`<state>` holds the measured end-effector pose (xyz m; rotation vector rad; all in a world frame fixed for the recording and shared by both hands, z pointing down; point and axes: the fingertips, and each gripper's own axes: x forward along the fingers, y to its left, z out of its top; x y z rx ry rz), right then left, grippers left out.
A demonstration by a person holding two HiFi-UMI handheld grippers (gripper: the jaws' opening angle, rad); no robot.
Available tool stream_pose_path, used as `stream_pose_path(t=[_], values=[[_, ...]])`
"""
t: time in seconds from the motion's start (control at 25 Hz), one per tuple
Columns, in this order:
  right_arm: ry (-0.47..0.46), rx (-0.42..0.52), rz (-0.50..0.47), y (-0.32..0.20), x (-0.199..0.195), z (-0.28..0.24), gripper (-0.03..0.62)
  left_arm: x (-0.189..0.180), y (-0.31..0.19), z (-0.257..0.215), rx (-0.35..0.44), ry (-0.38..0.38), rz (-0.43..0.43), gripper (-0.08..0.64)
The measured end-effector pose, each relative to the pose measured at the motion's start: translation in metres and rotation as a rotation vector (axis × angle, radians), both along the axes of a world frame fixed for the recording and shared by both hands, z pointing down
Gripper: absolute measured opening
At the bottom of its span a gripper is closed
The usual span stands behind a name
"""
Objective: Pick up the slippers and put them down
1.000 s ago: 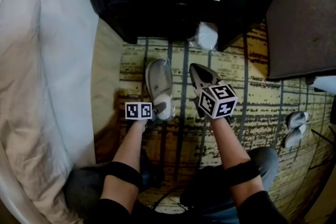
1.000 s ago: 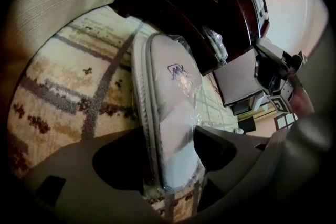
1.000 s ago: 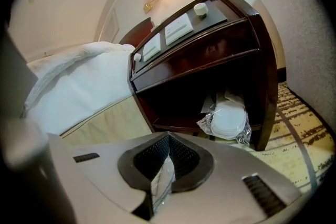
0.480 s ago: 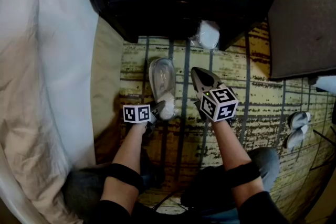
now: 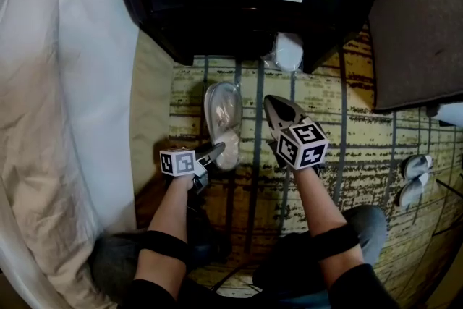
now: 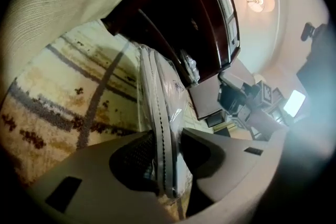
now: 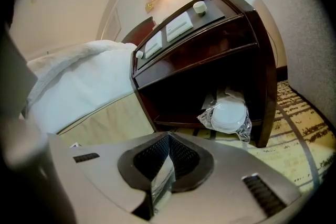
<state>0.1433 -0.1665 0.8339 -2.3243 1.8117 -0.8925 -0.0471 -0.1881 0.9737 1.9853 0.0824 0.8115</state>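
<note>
A white slipper (image 5: pixel 221 112) wrapped in clear plastic lies lengthwise on the patterned carpet in front of the nightstand. My left gripper (image 5: pixel 215 150) grips its near heel end, which is raised off the carpet. In the left gripper view the slipper (image 6: pixel 157 92) stands on edge between the two pads of that gripper (image 6: pixel 165 144), which have just been closing and now press on it. My right gripper (image 5: pixel 275 103) hovers just right of the slipper and does not touch it. Its jaws (image 7: pixel 168 139) are shut, with a thin scrap of clear plastic film (image 7: pixel 160 181) caught between them.
The dark wooden nightstand (image 5: pixel 246 18) with two white switch panels stands ahead, with a plastic-wrapped white pack (image 5: pixel 287 51) in its open bottom. A white bed (image 5: pixel 58 83) fills the left. A dark grey block (image 5: pixel 419 25) and another pair of slippers (image 5: pixel 411 179) are at the right.
The left gripper's jaws closed on the slipper's heel and lifted it. Its marker cube slid left and down in the head view. The right gripper stayed still.
</note>
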Motion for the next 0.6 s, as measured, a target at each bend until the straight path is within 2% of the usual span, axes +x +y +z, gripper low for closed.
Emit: stream_pose_path(t=[0.12,0.32,0.6], values=[[-0.005,0.011,0.0,-0.002,-0.001,-0.002,0.003,0.008,0.001,-0.023,-0.053,0.069,0.021,0.126],[0.0,0.014,-0.02,-0.009,-0.011,-0.002,0.003,0.019,0.006,-0.049,-0.093,0.109,0.066,0.127],[0.026,0.034,-0.036,-0.014,-0.012,-0.011,0.003,0.044,-0.01,-0.077,-0.087,0.157,0.09,0.127]])
